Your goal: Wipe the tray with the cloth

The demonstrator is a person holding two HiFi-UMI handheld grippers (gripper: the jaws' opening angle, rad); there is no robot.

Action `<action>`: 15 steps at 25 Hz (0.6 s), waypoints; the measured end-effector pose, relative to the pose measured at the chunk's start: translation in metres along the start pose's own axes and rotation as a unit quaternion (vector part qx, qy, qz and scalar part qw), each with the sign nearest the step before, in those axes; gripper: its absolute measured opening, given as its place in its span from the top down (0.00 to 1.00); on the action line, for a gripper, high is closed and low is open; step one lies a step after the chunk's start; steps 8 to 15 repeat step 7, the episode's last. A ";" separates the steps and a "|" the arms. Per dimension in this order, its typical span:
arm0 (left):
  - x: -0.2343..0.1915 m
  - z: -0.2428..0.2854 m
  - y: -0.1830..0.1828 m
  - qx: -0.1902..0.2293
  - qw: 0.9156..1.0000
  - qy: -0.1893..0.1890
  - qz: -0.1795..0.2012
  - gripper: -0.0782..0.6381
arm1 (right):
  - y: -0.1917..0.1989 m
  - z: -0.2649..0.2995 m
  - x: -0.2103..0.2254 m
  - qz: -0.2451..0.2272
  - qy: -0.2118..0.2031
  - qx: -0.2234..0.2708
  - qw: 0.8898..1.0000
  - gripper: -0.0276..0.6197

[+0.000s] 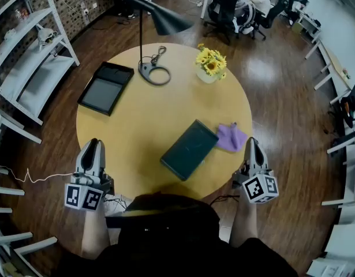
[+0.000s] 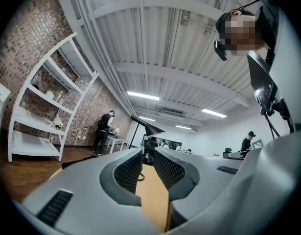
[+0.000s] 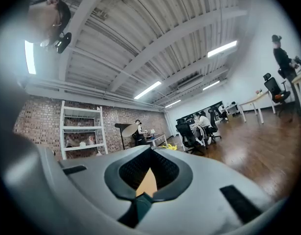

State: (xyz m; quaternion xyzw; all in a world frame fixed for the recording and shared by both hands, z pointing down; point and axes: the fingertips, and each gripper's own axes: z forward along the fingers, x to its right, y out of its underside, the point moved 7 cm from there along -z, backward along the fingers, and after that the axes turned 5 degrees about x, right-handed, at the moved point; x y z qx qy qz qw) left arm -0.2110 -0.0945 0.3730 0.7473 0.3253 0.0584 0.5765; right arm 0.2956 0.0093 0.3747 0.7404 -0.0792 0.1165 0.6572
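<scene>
Though L gripper (image 1: 94, 142) & R gripper (image 1: 251, 141) jaws shut, empty, table (image 1: 144, 123) near edge behind head (image 1: 165, 215).

Table (image 1: 148, 120) near rim hidden behind person's head (image 1: 165, 218); shelf unit (image 1: 33, 79) cut by left edge — shelf items too small.

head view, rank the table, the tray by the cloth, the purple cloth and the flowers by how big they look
1. table, by far the largest
2. tray
3. flowers and cloth: these look about alike, too close to rank
</scene>
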 end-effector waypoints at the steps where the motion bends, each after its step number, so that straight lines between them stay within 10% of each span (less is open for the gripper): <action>1: -0.003 -0.002 0.000 -0.001 1.000 -0.007 -0.001 0.81 | 0.000 -0.001 0.000 0.002 -0.001 0.000 1.000 0.96; 7: -0.013 -0.009 -0.003 -0.005 1.000 -0.020 -0.003 0.81 | -0.003 -0.003 0.003 0.094 -0.011 0.022 0.995 0.96; 15: -0.013 -0.009 -0.003 -0.005 1.000 -0.020 -0.003 0.81 | -0.003 -0.003 0.003 0.094 -0.011 0.022 0.995 0.96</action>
